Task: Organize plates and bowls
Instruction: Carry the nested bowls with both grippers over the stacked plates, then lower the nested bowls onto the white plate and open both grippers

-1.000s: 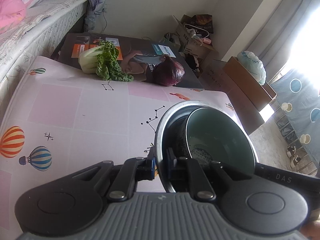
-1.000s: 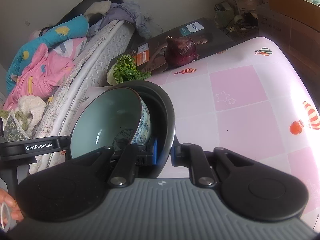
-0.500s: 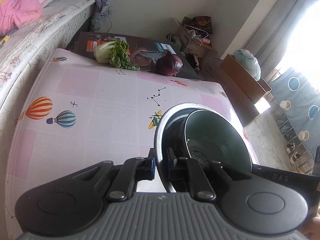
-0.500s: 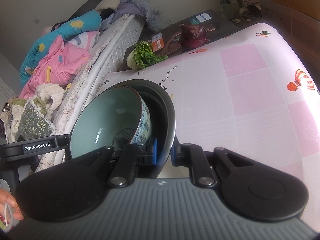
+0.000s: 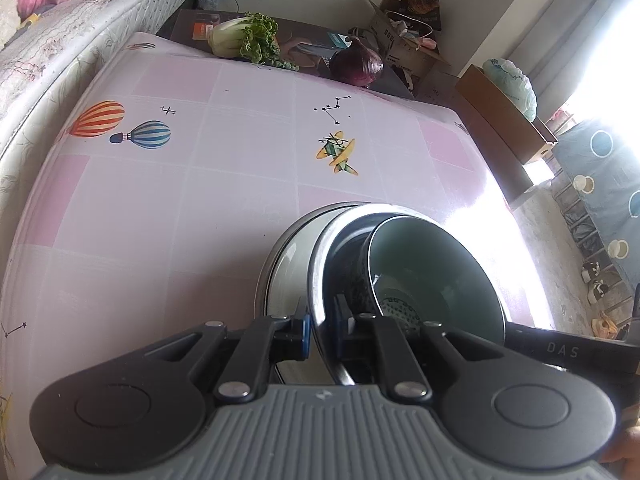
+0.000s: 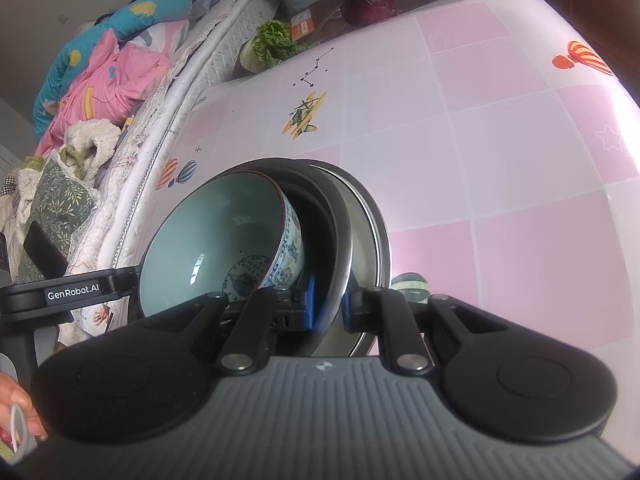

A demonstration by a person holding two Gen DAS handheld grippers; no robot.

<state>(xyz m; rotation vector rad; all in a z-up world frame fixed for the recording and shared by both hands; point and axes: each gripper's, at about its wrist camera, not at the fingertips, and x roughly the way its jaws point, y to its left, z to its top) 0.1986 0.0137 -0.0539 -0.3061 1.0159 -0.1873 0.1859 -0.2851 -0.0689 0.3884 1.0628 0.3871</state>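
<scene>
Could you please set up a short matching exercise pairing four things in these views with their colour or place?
Things:
1. ceramic bowl
2. metal bowl
3. red cabbage
4. leafy greens

Descriptions:
A. clamped at its rim by both hand-held grippers
B. pale green inside, nested in a larger bowl
C. dark purple, at the table's far edge
D. white stalk, curly green leaves

Pairs: 1-B, 2-A, 3-C, 4-D

My left gripper [image 5: 322,334] and right gripper [image 6: 329,305] both angled downward, jaws clamped tight, side by side.
</scene>
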